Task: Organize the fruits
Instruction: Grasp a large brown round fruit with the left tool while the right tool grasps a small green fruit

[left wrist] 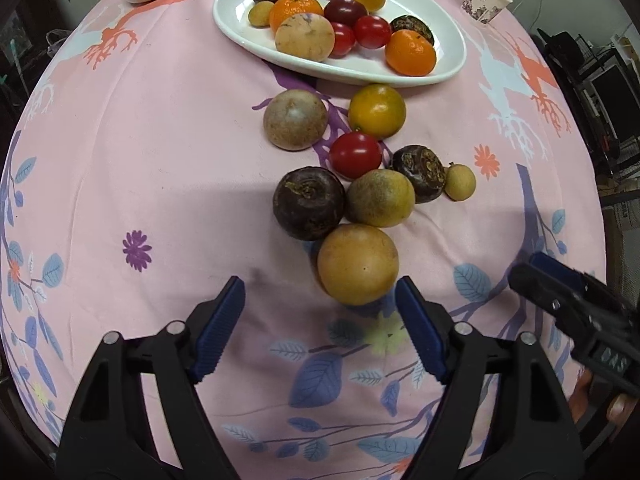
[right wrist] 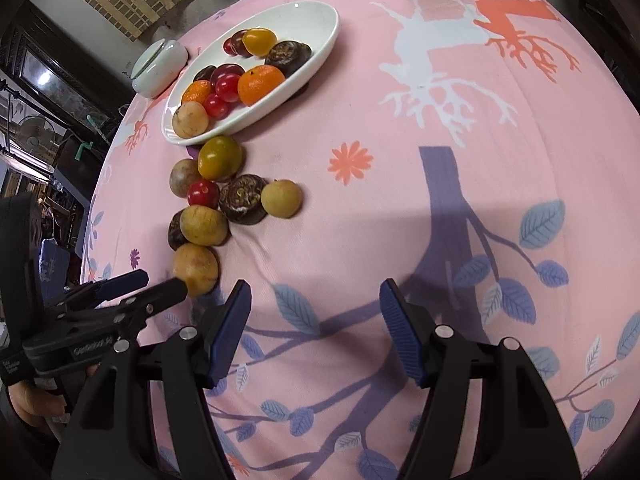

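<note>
The nearest tan fruit (left wrist: 357, 264) lies on the table (left wrist: 160, 160), first in a row of loose fruit leading to the plate (left wrist: 452, 68) near the far edge. It looks round, firm and light — it may roll. Grip its widest middle. Left gripper (left wrist: 320, 320) is spread and empty just before it; right gripper (right wrist: 316, 328) is spread and empty too.

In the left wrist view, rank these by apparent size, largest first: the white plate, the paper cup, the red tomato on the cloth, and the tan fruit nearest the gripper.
1. white plate
2. tan fruit, though being closest to the camera inflates it
3. and 4. red tomato and paper cup: these look about alike, and the cup sits far away, so no ranking.
</note>
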Demonstrator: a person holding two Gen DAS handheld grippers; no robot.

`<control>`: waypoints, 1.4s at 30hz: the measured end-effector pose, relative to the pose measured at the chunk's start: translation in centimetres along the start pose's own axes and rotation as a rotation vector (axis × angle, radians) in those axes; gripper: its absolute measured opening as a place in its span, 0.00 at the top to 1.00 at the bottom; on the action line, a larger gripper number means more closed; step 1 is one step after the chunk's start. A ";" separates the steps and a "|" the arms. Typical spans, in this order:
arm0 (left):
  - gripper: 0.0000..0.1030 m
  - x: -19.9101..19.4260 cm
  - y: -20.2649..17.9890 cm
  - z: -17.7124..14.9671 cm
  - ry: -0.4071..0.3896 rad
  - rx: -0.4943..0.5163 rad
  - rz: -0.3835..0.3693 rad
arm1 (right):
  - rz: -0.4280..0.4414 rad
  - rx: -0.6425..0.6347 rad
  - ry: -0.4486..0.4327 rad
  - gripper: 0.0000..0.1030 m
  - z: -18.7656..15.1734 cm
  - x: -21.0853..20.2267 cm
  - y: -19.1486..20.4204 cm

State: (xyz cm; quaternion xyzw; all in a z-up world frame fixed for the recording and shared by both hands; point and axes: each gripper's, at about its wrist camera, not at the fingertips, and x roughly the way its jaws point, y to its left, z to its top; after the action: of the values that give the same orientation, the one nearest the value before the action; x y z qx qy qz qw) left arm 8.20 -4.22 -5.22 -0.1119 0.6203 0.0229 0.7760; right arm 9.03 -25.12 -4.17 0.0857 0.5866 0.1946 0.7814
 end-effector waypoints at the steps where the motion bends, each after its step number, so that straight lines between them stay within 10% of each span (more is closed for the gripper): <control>1: 0.28 0.2 -0.1 0.1 0.005 -0.008 0.000 | -0.001 0.001 0.001 0.35 -0.2 -0.1 -0.2; 11: 0.55 2.0 -1.8 0.4 0.005 0.001 0.007 | -0.019 0.030 0.010 0.35 -1.7 -0.8 -2.2; 32: 0.55 -1.7 6.5 -1.3 -0.017 -0.102 0.021 | -0.109 -0.260 -0.001 0.35 2.3 3.2 5.3; 42: 0.55 -1.3 7.0 -0.4 -0.004 -0.087 -0.015 | -0.117 -0.315 0.020 0.50 4.7 5.4 5.9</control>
State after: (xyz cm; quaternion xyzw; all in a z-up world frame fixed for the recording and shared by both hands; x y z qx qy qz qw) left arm 6.27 2.68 -5.06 -0.1504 0.6164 0.0442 0.7717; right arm 13.59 -17.19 -5.38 -0.0741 0.5608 0.2392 0.7892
